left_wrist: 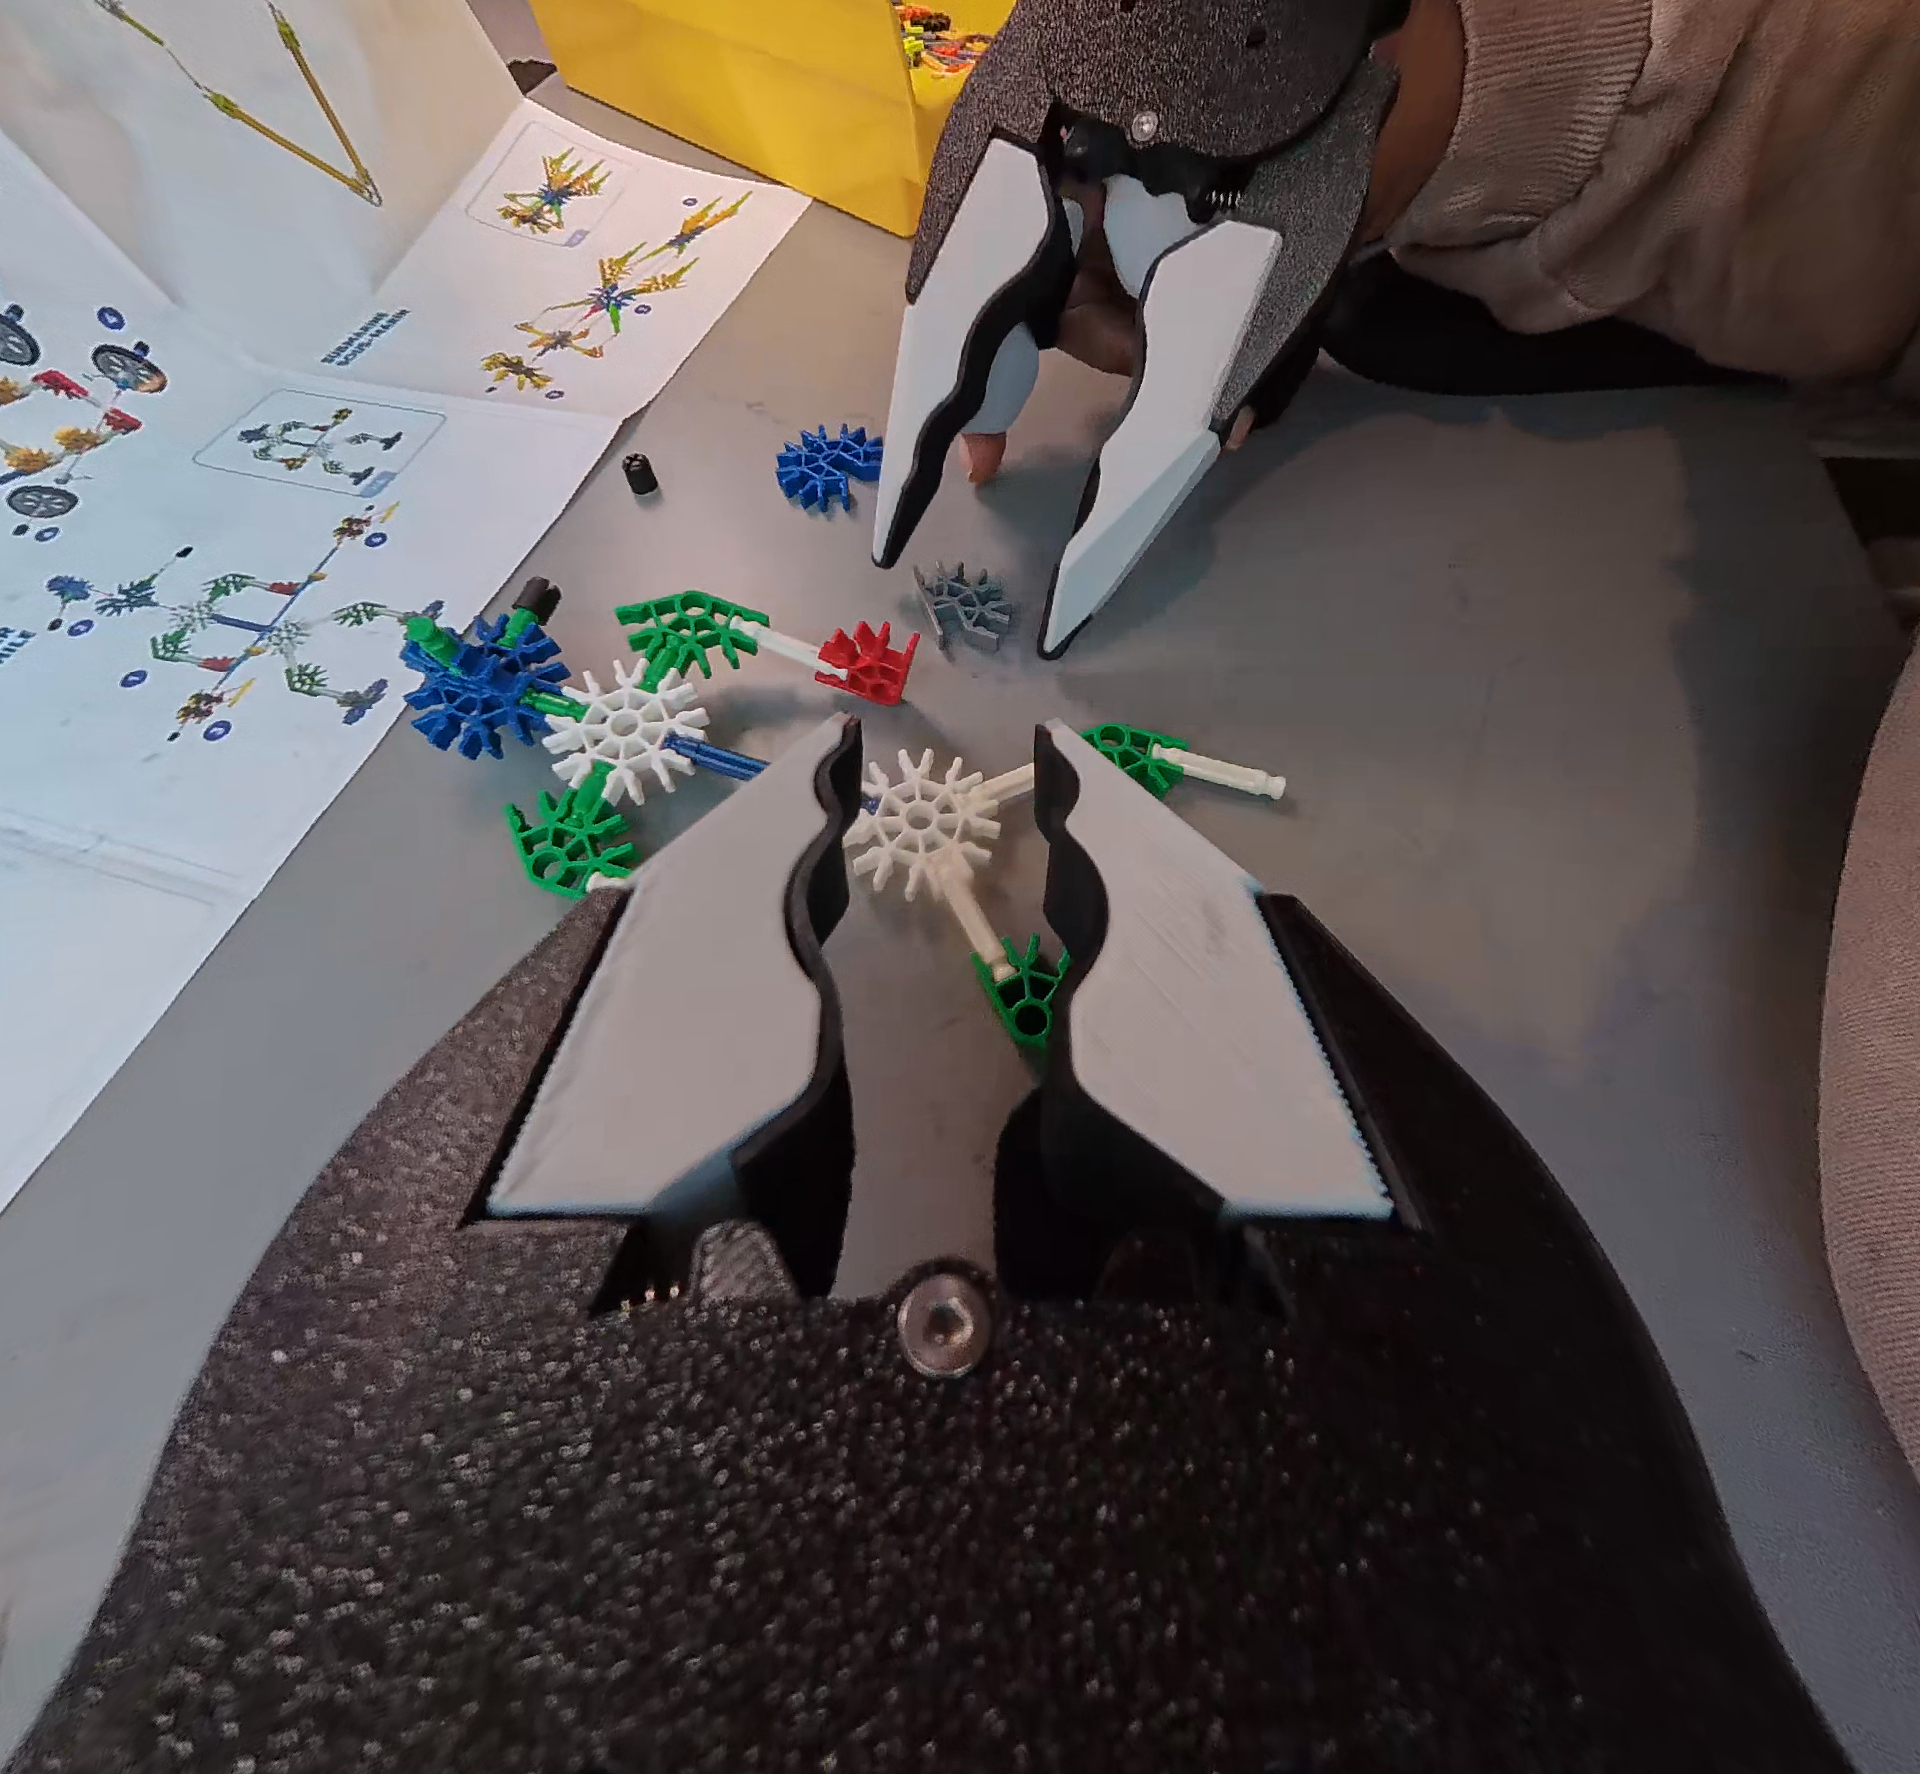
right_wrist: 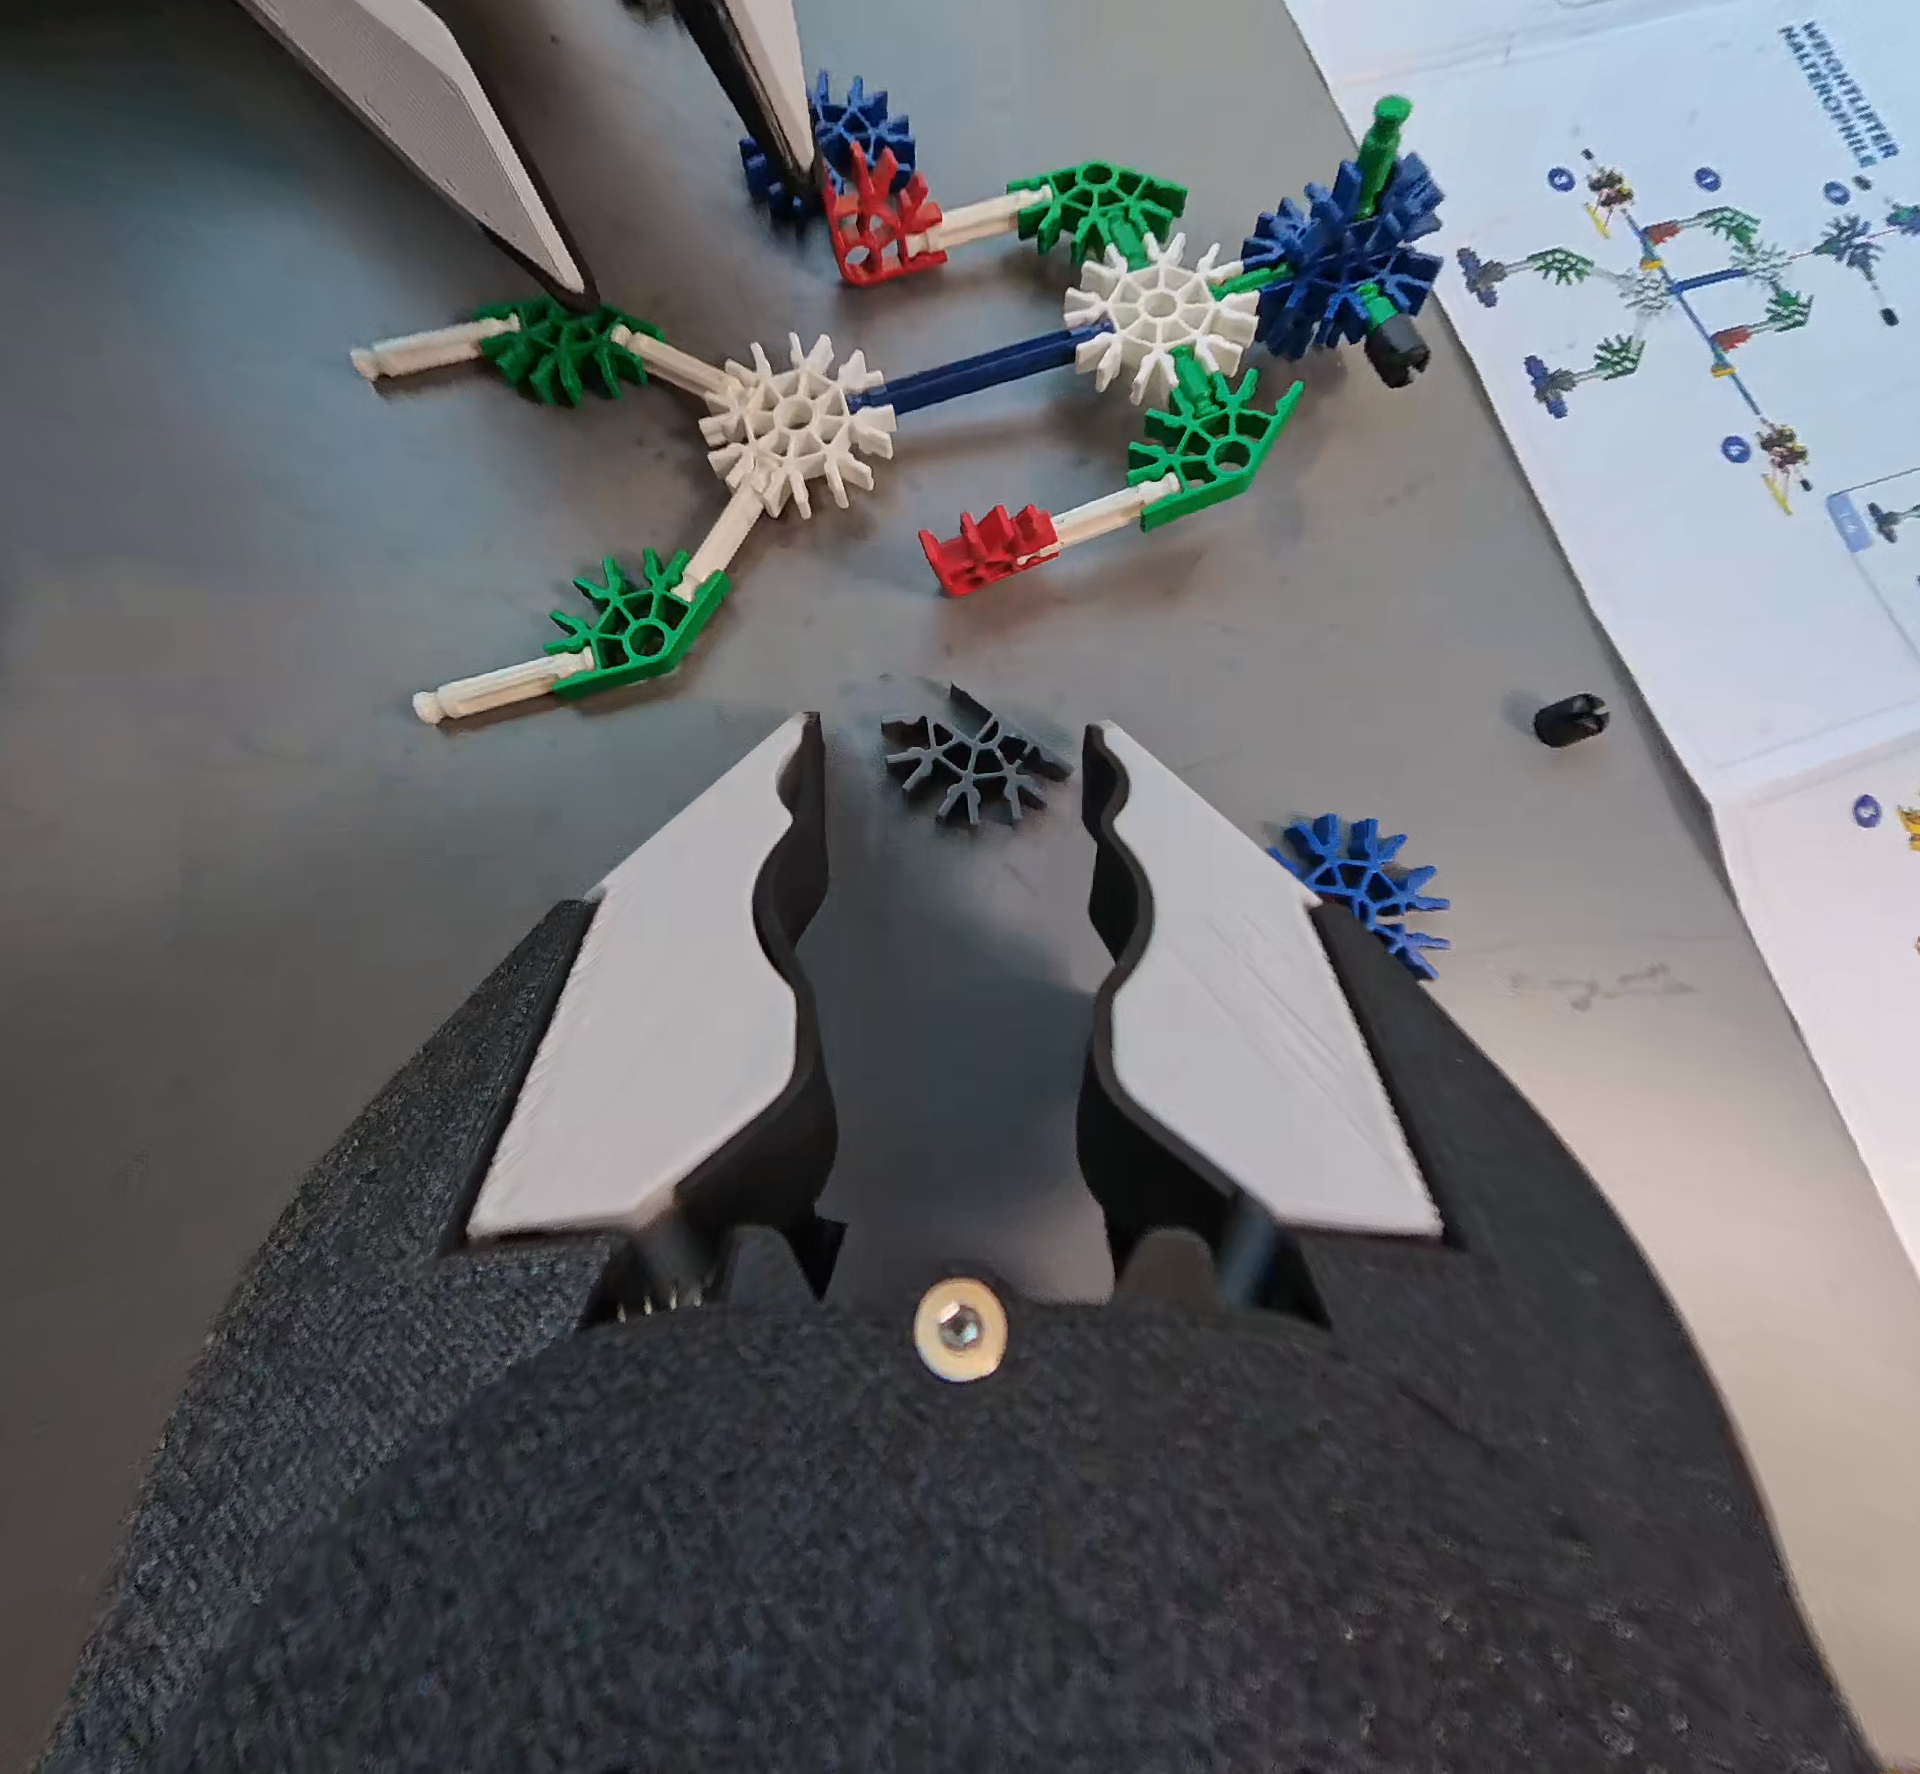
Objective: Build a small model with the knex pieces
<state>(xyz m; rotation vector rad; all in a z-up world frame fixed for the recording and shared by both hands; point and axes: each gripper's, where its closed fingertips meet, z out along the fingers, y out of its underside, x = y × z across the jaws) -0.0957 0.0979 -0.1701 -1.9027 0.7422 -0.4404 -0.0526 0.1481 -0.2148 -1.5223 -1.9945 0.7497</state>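
1. Left wrist view showed a grey table [left_wrist: 1455, 789] with a yellow bin [left_wrist: 727, 31] at 12 o'clock and printed instruction sheets [left_wrist: 208, 374] at 9 to 10 o'clock.
2. The left gripper [left_wrist: 945, 732] hung with its jaws apart and empty, straddling a white snowflake connector [left_wrist: 920, 820] of the rod-and-connector model [right_wrist: 977, 374].
3. The right gripper [right_wrist: 951, 722] also had its jaws apart, holding nothing, its tips just short of a loose grey connector [right_wrist: 971, 758] on the table.
4. The model lay at 12 o'clock from the right gripper, spread flat with green, red and blue connectors.
5. A loose blue connector [right_wrist: 1366, 888] lay at 3 o'clock, beside the right gripper's finger.
6. A small black cap [right_wrist: 1569, 718] lay near the sheets' edge.
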